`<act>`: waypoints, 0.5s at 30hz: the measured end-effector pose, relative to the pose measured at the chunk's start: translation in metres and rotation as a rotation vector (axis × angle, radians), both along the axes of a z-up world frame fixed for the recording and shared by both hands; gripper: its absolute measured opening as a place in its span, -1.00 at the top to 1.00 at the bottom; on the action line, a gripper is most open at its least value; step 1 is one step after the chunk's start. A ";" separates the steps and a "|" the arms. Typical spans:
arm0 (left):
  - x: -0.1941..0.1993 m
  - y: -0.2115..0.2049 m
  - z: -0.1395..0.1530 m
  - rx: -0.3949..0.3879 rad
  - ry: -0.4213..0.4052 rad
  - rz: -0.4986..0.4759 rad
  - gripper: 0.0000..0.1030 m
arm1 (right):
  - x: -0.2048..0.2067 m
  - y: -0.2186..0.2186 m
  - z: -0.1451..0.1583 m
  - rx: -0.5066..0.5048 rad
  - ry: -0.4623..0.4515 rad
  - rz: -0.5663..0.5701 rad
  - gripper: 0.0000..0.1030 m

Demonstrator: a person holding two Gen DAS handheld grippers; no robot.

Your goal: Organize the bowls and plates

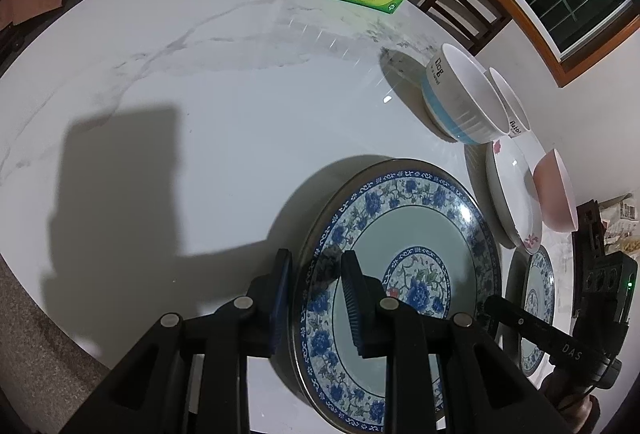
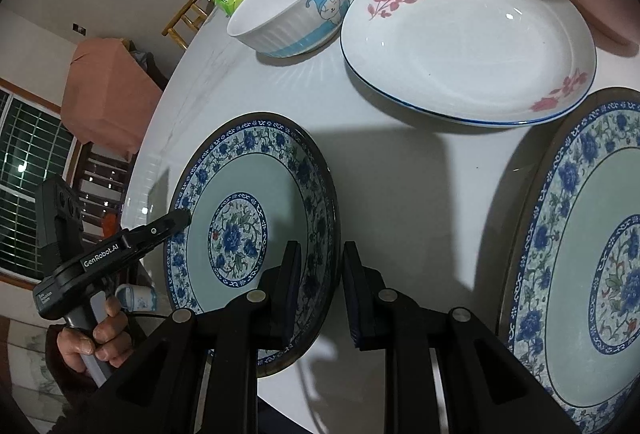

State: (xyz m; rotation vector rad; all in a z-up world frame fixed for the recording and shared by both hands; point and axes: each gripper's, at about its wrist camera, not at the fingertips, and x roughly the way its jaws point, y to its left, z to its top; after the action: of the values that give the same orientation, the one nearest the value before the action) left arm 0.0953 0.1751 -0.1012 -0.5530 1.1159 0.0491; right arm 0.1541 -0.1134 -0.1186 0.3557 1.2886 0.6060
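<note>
Blue-patterned plate (image 1: 400, 274): your left gripper (image 1: 316, 298), jaws spread, apparently straddles its near rim; the right gripper (image 2: 320, 290) gapes beside it.

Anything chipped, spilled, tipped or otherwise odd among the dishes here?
Nothing stands out. The two blue floral plates, the rose plate and the bowls sit upright and intact on the table, with no visible spill. Both grippers straddle one blue plate's rim.

Left wrist view: low over the table's (image 1: 200, 114) near edge, looking across toward the window — blue floral plate (image 1: 400, 266) close at lower centre. Right wrist view: close, facing opposite — same plate (image 2: 256, 218) at lower left, shared bowls along the top.
</note>
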 end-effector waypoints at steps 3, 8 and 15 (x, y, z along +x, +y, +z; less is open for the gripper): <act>0.000 0.001 0.000 0.008 -0.009 0.005 0.50 | -0.002 -0.002 -0.002 -0.004 0.003 -0.002 0.59; -0.002 0.009 0.001 -0.009 -0.026 0.024 0.50 | -0.003 -0.007 -0.001 0.000 -0.003 -0.010 0.59; -0.008 0.014 0.012 0.040 -0.063 0.053 0.48 | -0.008 -0.010 0.006 -0.028 -0.056 -0.016 0.59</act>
State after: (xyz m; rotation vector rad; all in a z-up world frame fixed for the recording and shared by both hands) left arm 0.0872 0.1892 -0.0892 -0.5453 1.0372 0.0991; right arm 0.1462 -0.1236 -0.1130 0.3242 1.2385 0.5801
